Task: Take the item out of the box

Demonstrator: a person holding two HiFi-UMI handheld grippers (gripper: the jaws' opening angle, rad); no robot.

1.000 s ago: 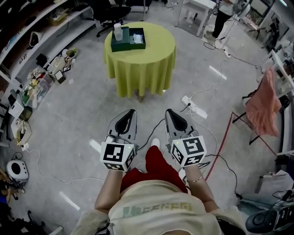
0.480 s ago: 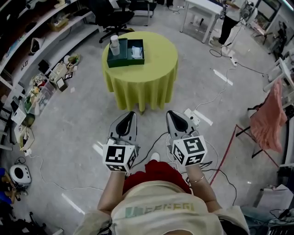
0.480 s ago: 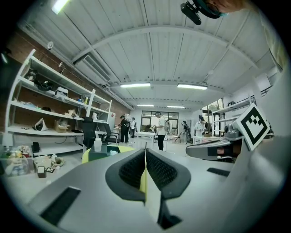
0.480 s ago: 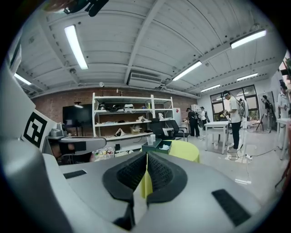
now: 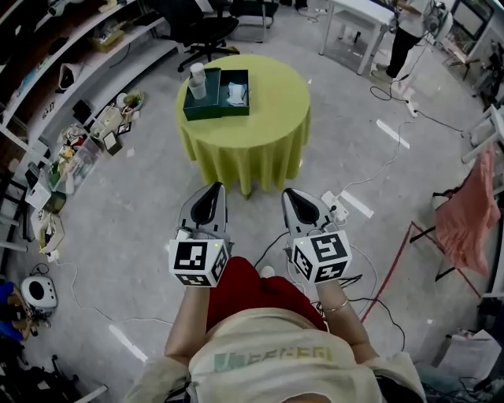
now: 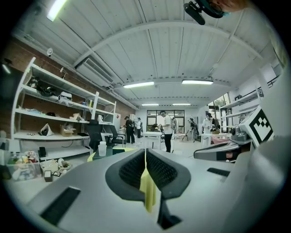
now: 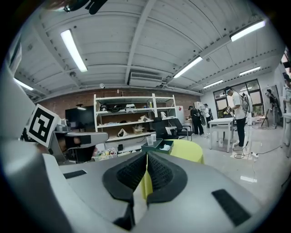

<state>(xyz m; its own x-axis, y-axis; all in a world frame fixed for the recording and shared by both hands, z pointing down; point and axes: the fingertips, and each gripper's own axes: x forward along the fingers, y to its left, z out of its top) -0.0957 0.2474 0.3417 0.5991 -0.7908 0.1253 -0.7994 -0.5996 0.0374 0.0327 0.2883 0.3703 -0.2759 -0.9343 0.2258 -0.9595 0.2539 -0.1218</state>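
A dark green box (image 5: 216,94) lies open on the round table with a yellow-green cloth (image 5: 268,130). A white item (image 5: 235,92) rests in its right half and a white bottle (image 5: 197,80) stands on its left half. My left gripper (image 5: 213,189) and right gripper (image 5: 292,194) are held side by side well short of the table, over the floor, both shut and empty. In the left gripper view the gripper (image 6: 145,154) points toward the bottle (image 6: 102,148). The right gripper (image 7: 147,157) faces the box (image 7: 160,145) and table (image 7: 187,150).
Cluttered shelves (image 5: 75,134) line the left wall. An office chair (image 5: 201,30) stands behind the table. A power strip and cables (image 5: 339,209) lie on the floor near my right gripper. A white table (image 5: 364,17) and a standing person (image 5: 408,30) are at the back, with a pink cloth (image 5: 466,211) at right.
The view has shifted slightly as I step toward the table, which now looks a little nearer. Both grippers stay shut, side by side in front of me.
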